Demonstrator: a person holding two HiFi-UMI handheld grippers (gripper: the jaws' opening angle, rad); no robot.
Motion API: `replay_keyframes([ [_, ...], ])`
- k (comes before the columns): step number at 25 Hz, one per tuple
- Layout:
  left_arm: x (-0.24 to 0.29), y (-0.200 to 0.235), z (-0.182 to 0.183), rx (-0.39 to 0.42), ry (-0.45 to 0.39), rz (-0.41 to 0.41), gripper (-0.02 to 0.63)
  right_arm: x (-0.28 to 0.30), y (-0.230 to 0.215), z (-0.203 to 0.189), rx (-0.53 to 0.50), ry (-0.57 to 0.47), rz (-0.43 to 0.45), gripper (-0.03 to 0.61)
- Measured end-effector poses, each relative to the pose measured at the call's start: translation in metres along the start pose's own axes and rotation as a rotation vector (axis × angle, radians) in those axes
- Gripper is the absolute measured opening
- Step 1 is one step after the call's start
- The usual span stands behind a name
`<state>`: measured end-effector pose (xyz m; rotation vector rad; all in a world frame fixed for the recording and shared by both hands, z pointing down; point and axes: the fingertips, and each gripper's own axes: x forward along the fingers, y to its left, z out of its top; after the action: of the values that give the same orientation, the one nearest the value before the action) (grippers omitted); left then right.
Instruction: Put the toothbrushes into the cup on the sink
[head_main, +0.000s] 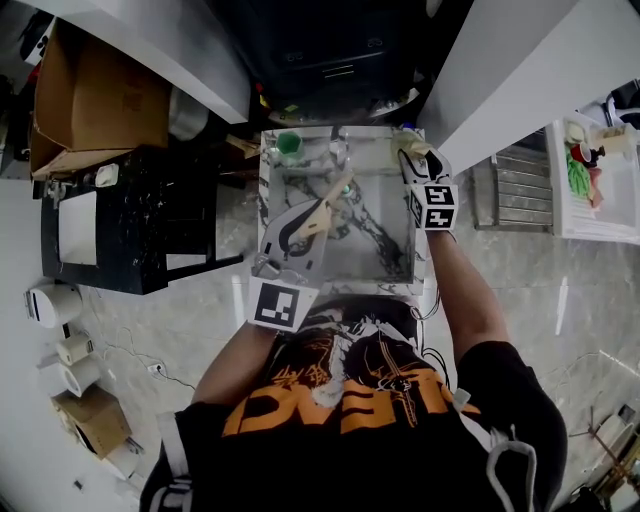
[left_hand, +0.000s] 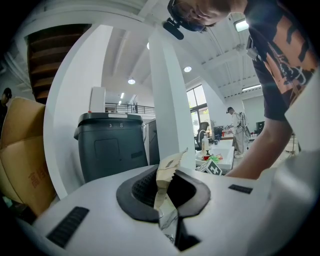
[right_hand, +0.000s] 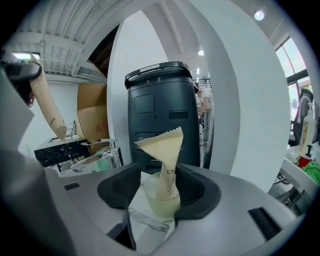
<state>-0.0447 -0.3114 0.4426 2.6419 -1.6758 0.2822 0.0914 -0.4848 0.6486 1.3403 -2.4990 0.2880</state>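
In the left gripper view my left gripper (left_hand: 165, 192) is shut on a toothbrush in a tan paper wrapper (left_hand: 167, 172). In the head view that wrapped toothbrush (head_main: 318, 215) hangs over the marble sink (head_main: 385, 255), left of centre. My right gripper (right_hand: 160, 187) is at the sink's back right corner (head_main: 412, 152). Its jaws stand open around a pale translucent cup (right_hand: 162, 200). A second wrapped toothbrush (right_hand: 169, 155) stands upright in that cup, leaning towards the right pad. The left pad is clear of both.
A green cup (head_main: 290, 145) and a chrome faucet (head_main: 340, 160) stand at the sink's back edge. A dark bin (right_hand: 160, 110) is behind the sink. A cardboard box (head_main: 100, 100) and black cabinet (head_main: 150, 220) stand at left. A white tray (head_main: 595, 180) is at right.
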Motion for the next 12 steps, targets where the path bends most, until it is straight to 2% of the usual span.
replay_keyframes([
  [5,-0.008,0.005,0.002,-0.018,-0.016,0.001,0.041,-0.013,0.000,0.010,-0.011,-0.022,-0.024,0.286],
  [12,-0.021,0.018,0.002,-0.049,-0.048,0.017,0.041,-0.046,0.011,0.047,-0.054,-0.078,-0.033,0.313],
])
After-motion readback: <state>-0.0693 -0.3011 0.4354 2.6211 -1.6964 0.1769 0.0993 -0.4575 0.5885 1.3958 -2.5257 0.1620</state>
